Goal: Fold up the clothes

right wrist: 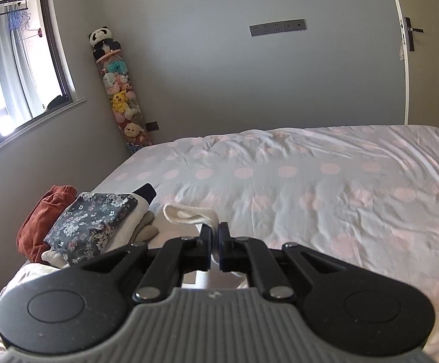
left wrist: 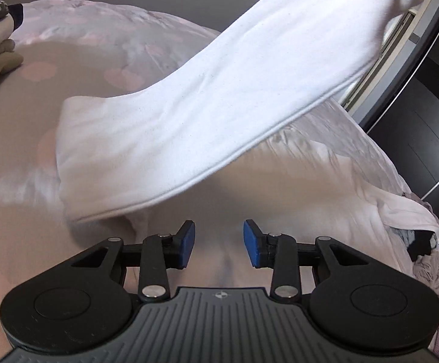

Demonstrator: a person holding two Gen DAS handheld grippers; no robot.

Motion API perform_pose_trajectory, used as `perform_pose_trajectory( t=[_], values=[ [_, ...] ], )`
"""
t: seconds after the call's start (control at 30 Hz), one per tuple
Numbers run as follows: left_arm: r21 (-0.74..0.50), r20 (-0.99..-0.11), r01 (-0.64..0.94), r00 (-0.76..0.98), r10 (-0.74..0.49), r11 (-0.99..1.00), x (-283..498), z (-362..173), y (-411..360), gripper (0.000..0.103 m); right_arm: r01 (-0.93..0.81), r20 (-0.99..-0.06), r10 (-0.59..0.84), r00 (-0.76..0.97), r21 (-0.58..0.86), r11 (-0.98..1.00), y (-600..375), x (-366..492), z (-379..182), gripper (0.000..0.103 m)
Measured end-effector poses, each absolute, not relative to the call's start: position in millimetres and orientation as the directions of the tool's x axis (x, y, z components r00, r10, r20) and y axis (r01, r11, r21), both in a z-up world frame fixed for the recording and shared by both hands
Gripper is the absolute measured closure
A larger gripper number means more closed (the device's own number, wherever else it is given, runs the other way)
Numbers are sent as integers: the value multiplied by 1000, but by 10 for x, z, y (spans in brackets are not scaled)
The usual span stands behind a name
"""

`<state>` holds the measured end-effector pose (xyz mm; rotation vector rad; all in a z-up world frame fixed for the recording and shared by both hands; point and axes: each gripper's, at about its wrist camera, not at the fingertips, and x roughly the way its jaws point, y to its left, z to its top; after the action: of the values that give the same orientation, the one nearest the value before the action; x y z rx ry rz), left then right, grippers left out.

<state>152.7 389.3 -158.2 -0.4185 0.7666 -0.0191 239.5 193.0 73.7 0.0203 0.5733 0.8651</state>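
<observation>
Left gripper jaws apart, empty — right gripper clamped tight, raised.

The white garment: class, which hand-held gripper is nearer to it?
Right. The right hand-held gripper is shut on the white garment's raised end; the left hand-held gripper stands open, just short of its lower hem, not touching.

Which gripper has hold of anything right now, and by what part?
The right gripper is shut on the white cotton garment, pinching a bunched fold at one end; which part is unclear. The left gripper is open and empty.
</observation>
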Motion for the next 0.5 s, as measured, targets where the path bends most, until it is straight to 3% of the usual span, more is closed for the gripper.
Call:
perform_pose_trajectory(
  t=[0.3,0.5],
  values=[
    [-234,-737,-289,675,24,928,1629,-1847,4134,82,-613,-472,634,613,223,758,1342,2765,607,98],
    [-247,-732,-310,680,33,918,1577,-1888,4193,88,-421,-574,479,664,242,874,624,3119,-7,98]
  ],
)
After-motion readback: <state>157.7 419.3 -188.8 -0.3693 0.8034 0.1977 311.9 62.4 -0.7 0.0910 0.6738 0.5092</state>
